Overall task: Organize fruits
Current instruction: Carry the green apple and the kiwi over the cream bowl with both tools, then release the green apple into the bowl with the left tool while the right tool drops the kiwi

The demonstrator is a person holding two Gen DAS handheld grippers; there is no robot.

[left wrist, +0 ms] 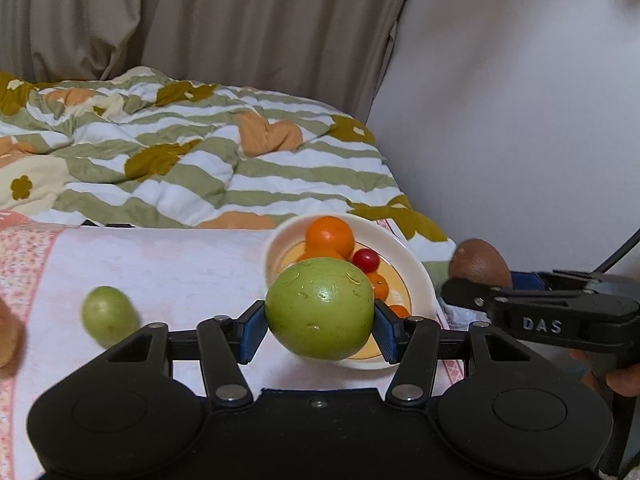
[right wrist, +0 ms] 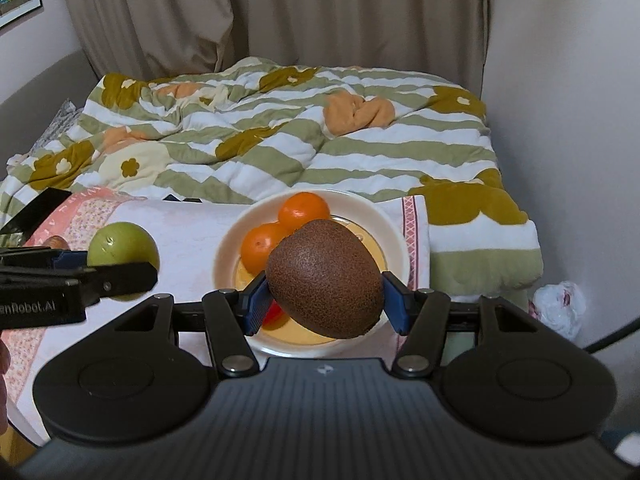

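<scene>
Both my jaws full, and the bowl is crowded

My left gripper (left wrist: 320, 330) is clamped on a green apple (left wrist: 319, 309) and my right gripper (right wrist: 325, 300) on a kiwi (right wrist: 325, 278), both held above the white bowl (right wrist: 394, 240). Two oranges (right wrist: 304, 209) fill the bowl's far side, with a red cherry tomato (left wrist: 366, 260) and small orange tomatoes (left wrist: 379, 285) along its right; the yellow near floor looks barest. My two grippers hang close side by side. To the left the cloth-covered table (left wrist: 168, 272) lies open, save one small green fruit (left wrist: 109, 311). The rumpled quilt (right wrist: 280, 132) bounds the far edge, the wall (right wrist: 560, 120) the right.
</scene>
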